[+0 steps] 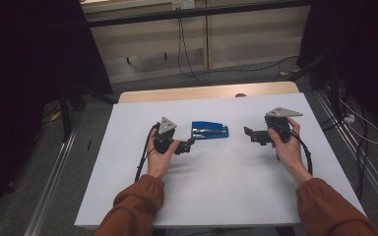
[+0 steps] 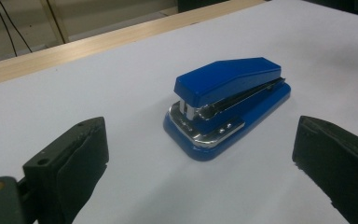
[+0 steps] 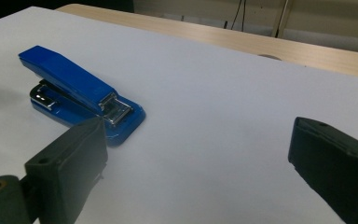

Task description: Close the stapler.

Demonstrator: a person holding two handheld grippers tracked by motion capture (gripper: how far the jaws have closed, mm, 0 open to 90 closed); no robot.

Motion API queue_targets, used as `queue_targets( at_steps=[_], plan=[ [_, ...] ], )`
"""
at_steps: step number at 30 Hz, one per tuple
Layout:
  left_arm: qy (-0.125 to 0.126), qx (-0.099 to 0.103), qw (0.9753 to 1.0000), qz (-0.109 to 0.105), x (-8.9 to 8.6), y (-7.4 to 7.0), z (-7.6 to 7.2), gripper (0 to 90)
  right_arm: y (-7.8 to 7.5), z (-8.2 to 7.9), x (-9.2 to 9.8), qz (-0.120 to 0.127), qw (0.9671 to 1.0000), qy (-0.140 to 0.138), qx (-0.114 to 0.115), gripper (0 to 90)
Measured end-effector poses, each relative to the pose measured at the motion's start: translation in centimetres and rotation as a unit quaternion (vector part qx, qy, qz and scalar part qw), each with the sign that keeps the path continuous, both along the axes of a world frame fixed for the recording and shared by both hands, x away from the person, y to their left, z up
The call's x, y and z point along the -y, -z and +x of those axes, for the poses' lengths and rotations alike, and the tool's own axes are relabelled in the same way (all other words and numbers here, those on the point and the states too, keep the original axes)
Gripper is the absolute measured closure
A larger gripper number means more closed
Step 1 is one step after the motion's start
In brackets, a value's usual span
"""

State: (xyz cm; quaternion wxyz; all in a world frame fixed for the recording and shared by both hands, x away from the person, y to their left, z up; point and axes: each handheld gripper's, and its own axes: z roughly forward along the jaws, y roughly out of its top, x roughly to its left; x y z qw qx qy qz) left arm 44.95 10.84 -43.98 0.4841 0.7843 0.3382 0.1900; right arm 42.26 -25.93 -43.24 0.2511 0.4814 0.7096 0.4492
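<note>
We see a white table (image 1: 216, 196) with a wooden far edge, grey floor and cables beyond. On it lies a blue stapler (image 1: 210, 131), between our left gripper (image 1: 189, 144) and right gripper (image 1: 248, 132), both spread wide, touching nothing

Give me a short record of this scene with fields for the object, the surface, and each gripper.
object: blue stapler, lying closed, between the two grippers
surface: white table top
left gripper: open, close to the stapler's near end, not touching
right gripper: open, farther from the stapler's other end
held: nothing
</note>
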Motion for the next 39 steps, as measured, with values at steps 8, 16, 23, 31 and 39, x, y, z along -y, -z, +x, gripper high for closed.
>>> queue_targets(
  at_steps=[8, 16, 23, 31, 39],
  plan=[
    [0.001, -0.001, 1.0000, -0.009, -1.2, -0.5, -1.4, 3.9, -0.4, -1.3, 0.1, -0.009, 0.9998, 0.010, 0.012, 3.5],
    [-0.013, 0.016, 0.9994, -0.028, -3.1, -2.2, -2.6, 3.9, -0.8, -2.9, 0.3, -0.003, 0.9994, 0.012, 0.032, 4.0],
    [-0.026, 0.019, 0.9994, -0.015, -4.7, -1.8, -3.5, 3.9, -0.7, -4.0, 0.5, -0.003, 0.9993, 0.018, 0.032, 4.3],
    [-0.040, 0.035, 0.9985, -0.013, -6.1, -1.5, -5.1, 3.8, -0.9, -5.5, 1.0, 0.003, 0.9986, 0.025, 0.047, 5.7],
    [-0.053, 0.028, 0.9980, -0.020, -7.7, -1.5, -6.6, 3.8, -0.6, -7.4, 1.6, 0.006, 0.9987, 0.030, 0.042, 5.0]
  ],
)
